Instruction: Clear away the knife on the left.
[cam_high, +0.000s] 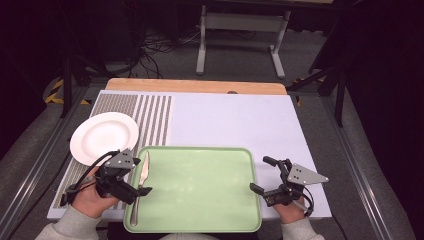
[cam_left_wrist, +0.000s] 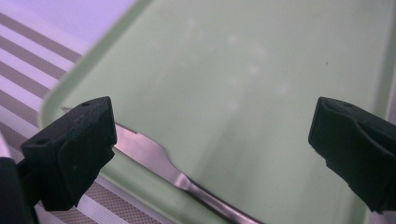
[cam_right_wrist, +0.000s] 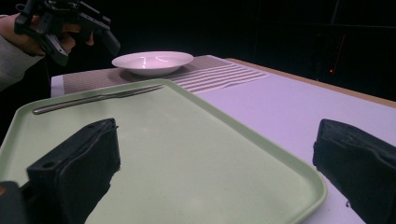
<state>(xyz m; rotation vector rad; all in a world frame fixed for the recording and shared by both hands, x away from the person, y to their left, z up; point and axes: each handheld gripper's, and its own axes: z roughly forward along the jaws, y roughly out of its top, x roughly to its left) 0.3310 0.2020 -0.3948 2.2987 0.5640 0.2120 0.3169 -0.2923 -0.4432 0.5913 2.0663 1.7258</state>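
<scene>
A pale green tray (cam_high: 200, 185) lies at the front middle of the table. A silver table knife (cam_high: 144, 170) rests along its left rim, blade pointing away from me. My left gripper (cam_high: 136, 176) hovers open just above the knife at the tray's left edge. In the left gripper view the knife (cam_left_wrist: 161, 161) runs below and between the spread jaws, nearer the left jaw. My right gripper (cam_high: 262, 175) stands open at the tray's right edge with nothing between its jaws. The right gripper view looks across the tray (cam_right_wrist: 187, 154) to the knife (cam_right_wrist: 93, 98) and the left gripper (cam_right_wrist: 70, 28).
A white plate (cam_high: 104, 137) sits on the striped mat (cam_high: 155, 120) at the left, just beyond the left gripper. The white board (cam_high: 235, 120) stretches behind the tray, with a wooden table edge (cam_high: 195, 86) at the back. Cables and a metal stand are on the floor beyond.
</scene>
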